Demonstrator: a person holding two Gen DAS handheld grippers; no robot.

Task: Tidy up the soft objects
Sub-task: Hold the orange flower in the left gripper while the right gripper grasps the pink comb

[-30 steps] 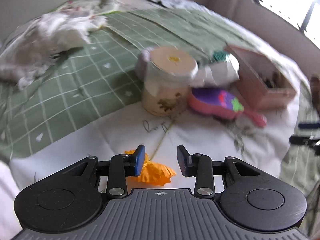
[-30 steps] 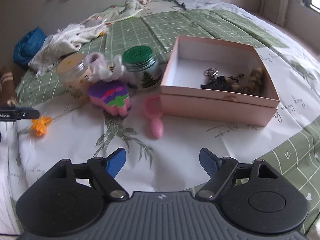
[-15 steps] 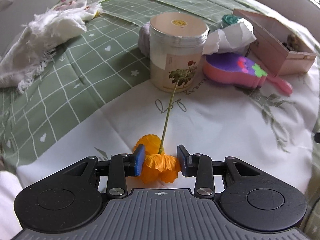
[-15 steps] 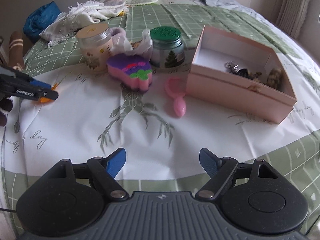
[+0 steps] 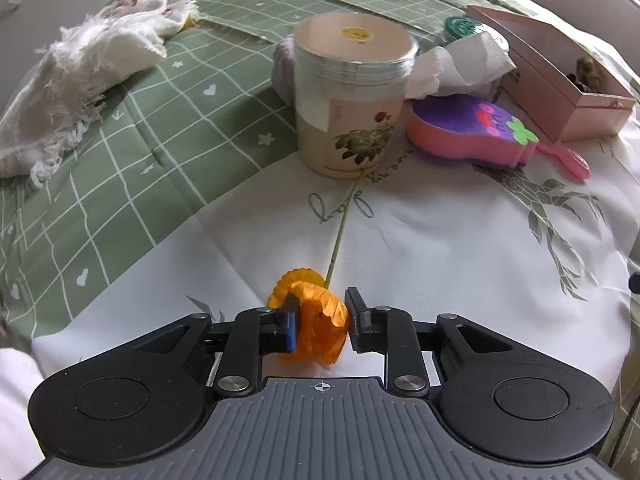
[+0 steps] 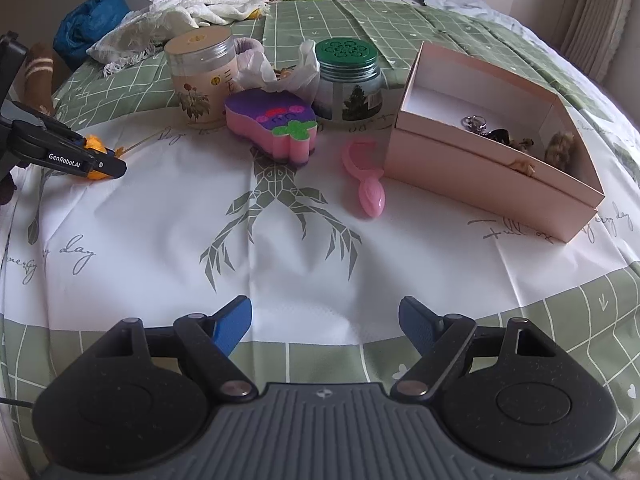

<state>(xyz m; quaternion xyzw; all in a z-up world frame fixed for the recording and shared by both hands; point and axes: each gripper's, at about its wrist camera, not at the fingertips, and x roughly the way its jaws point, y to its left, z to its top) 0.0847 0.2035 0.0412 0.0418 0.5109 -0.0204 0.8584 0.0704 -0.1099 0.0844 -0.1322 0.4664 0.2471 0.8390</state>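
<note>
An orange fabric flower [image 5: 316, 316] with a thin green stem lies on the white printed cloth [image 5: 440, 248]. My left gripper [image 5: 320, 320] is closed on the flower head, both pads pressing it; the stem points toward a cream jar [image 5: 352, 96]. In the right wrist view the left gripper [image 6: 100, 164] holds the flower [image 6: 94, 144] at the far left. My right gripper [image 6: 326, 320] is open and empty above the near cloth. A pink and purple sponge [image 6: 272, 128] lies mid-cloth.
A pink open box [image 6: 492, 140] with small trinkets stands at right. A green-lidded jar [image 6: 346, 76], crumpled tissue [image 6: 276, 68] and a pink brush [image 6: 366, 184] sit near the sponge. White frayed cloth [image 6: 172, 20] and a blue bundle [image 6: 92, 24] lie at the back.
My left gripper moved in over the orange flower and closed on its head. The right gripper stayed open and tilted down toward the cloth.
</note>
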